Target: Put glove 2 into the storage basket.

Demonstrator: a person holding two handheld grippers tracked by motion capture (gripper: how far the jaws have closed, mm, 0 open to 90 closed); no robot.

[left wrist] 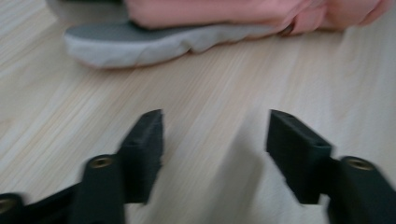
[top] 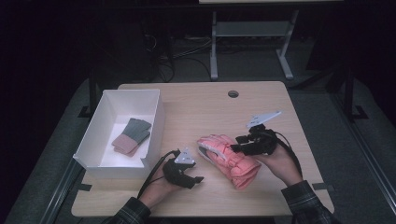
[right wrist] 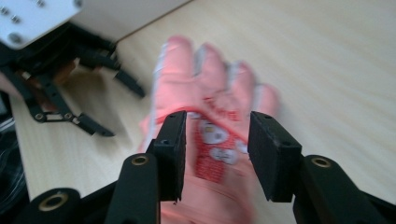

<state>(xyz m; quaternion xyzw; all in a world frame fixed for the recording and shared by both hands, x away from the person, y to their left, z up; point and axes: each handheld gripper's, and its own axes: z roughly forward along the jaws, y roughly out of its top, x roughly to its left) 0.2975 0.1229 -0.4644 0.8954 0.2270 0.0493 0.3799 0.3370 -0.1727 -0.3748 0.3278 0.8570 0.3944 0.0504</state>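
Nearest the high camera were the person's plaid sleeves at the bottom edge, with the left gripper (top: 198,179) just above them at the table's six o'clock; its jaws stood apart with only bare wood between them, pointing toward the grey fingertip edge of the pink ski glove (top: 229,158); in the left gripper view that glove (left wrist: 196,18) lay flat on the table (left wrist: 224,93), a little beyond the pads and untouched. The right gripper (top: 236,144) hovered at the glove's three o'clock side; seen from the right gripper view its jaws were parted over the back of the glove (right wrist: 205,107), straddling the printed patch without pressing on it, so neither gripper held anything. The white box (top: 93,140) sat at the table's nine o'clock, holding a grey and pink knitted glove (top: 132,135).

Risks, as a judgement: the padded glove was bulky and slick, so a shallow pinch on one fingertip could slip off; a grip on the top layer alone might let the glove sag and catch the box wall on the way over; the two grippers were close and could knock jaws.

Red lettering and pale shapes marked the patch (right wrist: 217,137), but blur left the writing unreadable; no other label could be made out.
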